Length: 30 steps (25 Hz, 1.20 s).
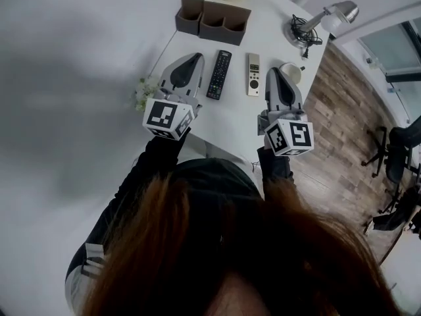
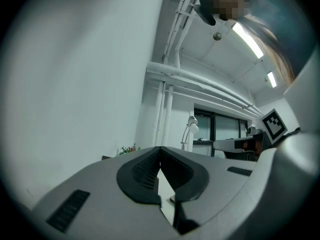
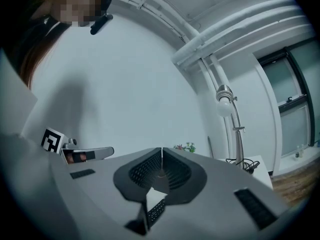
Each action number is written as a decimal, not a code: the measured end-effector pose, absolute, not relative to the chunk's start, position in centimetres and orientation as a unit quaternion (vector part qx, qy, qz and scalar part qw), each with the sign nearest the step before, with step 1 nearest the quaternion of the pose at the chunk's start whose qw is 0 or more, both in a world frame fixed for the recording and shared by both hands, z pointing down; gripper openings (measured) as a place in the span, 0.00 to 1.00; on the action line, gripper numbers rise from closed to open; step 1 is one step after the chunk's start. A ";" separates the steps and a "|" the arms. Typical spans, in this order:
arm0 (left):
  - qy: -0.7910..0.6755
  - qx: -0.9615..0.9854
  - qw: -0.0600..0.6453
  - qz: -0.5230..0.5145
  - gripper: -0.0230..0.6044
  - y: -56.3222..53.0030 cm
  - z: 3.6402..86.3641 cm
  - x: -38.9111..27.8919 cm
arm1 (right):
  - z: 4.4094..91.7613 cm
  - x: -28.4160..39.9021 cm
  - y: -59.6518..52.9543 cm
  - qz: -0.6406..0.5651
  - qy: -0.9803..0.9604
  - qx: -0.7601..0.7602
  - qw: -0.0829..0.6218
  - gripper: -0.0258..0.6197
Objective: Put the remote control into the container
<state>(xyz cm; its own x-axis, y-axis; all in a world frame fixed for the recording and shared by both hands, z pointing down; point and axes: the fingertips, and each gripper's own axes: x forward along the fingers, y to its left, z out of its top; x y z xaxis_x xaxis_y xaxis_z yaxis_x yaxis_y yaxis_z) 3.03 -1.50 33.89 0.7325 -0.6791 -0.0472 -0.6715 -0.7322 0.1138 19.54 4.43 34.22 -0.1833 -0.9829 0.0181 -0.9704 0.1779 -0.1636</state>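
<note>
We hold both claws over the surface (image 1: 227, 117). The left claw (image 1: 196, 56) and the right claw (image 1: 275, 71) are each pressed together on nothing. Between them lie the black remote (image 1: 219, 74), just right of the left claw, and the pale remote (image 1: 253, 74), just left of the right claw. The container (image 1: 223, 20) stands ahead of both claws, beyond the remotes.

The head view looks steeply down over the person's hair (image 1: 250, 255) onto the white surface (image 1: 223, 127). The left gripper view rides low on the left tongs (image 1: 195, 58) and faces level along them towards a wall (image 2: 75, 84). The right gripper view does likewise on the right tongs (image 1: 277, 72). All three views share the lamp (image 1: 337, 13), and each gripper view catches the other tongs at its edge.
</note>
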 end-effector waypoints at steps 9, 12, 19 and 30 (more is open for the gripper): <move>-0.331 0.942 0.041 -0.038 0.05 -5.0 34.3 5.0 | 35.3 20.5 1.9 -0.081 0.740 -0.667 0.030 0.07; -0.309 0.949 0.045 -0.032 0.05 -6.2 34.7 5.8 | 36.2 21.1 0.9 -0.088 0.722 -0.686 0.018 0.07; -0.281 0.958 0.052 -0.022 0.05 -8.6 36.0 7.1 | 38.2 21.4 -0.7 -0.102 0.696 -0.711 -0.009 0.07; -0.254 0.965 0.066 -0.008 0.05 -9.7 37.6 8.8 | 45.2 23.9 -3.9 -0.178 0.661 -0.726 -0.058 0.07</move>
<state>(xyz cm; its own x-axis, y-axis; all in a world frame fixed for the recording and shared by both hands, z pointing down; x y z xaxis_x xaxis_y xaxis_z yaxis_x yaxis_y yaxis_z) 8.75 -9.73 37.56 0.8710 -0.4909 0.0189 -0.4889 -0.8624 0.1312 23.89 -3.85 45.17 0.0614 -0.9399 0.3358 -0.9815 -0.1181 -0.1510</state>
